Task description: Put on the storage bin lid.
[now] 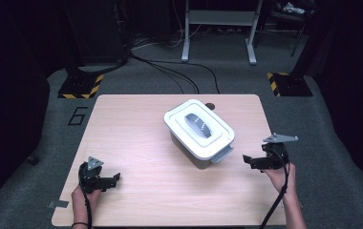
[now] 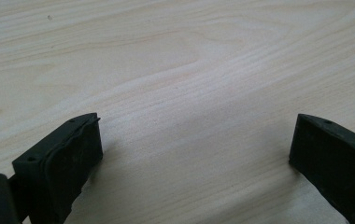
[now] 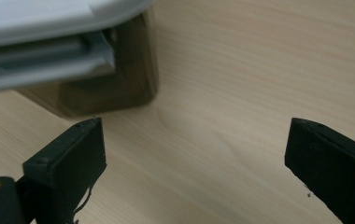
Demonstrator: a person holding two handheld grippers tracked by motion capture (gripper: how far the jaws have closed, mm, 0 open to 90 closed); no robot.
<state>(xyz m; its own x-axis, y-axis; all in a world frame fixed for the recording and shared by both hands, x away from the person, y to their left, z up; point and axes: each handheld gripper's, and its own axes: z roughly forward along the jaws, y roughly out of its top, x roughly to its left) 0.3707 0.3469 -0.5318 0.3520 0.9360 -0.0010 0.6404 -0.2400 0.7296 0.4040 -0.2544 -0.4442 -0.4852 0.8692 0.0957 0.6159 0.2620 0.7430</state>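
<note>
The right tool (image 1: 247,159) has its jaws spread wide and nothing is between them; they touch neither the box nor the worktop, as far as the right gripper view lets me see. This tool sits at about 4 o'clock on the worktop (image 1: 136,143), and its jaws point toward 9 o'clock, at the near end of the box (image 1: 198,130). In the right gripper view the latch (image 3: 45,58) of the box and its dark corner are just ahead of the jaws, near but apart.

The left tool (image 1: 115,178) is also spread wide and holds nothing. It stays low over the wood at about 7 o'clock, close to the near edge, and its jaws point toward 3 o'clock. In the left gripper view bare wood lies between the two black pads (image 2: 73,158).

The white box with its lid (image 1: 196,125) on stands a little toward 1 o'clock from the middle of the worktop. Its long axis runs from about 11 o'clock to 5 o'clock, and the grey latch (image 1: 223,153) at the near end points toward 5 o'clock. A small dark thing (image 1: 210,105) lies just behind the box; I cannot tell what it is.

There is wide open wood on the left half, between the left tool and the box. On the right side the room is narrower, because the right tool is near the 3 o'clock edge.
</note>
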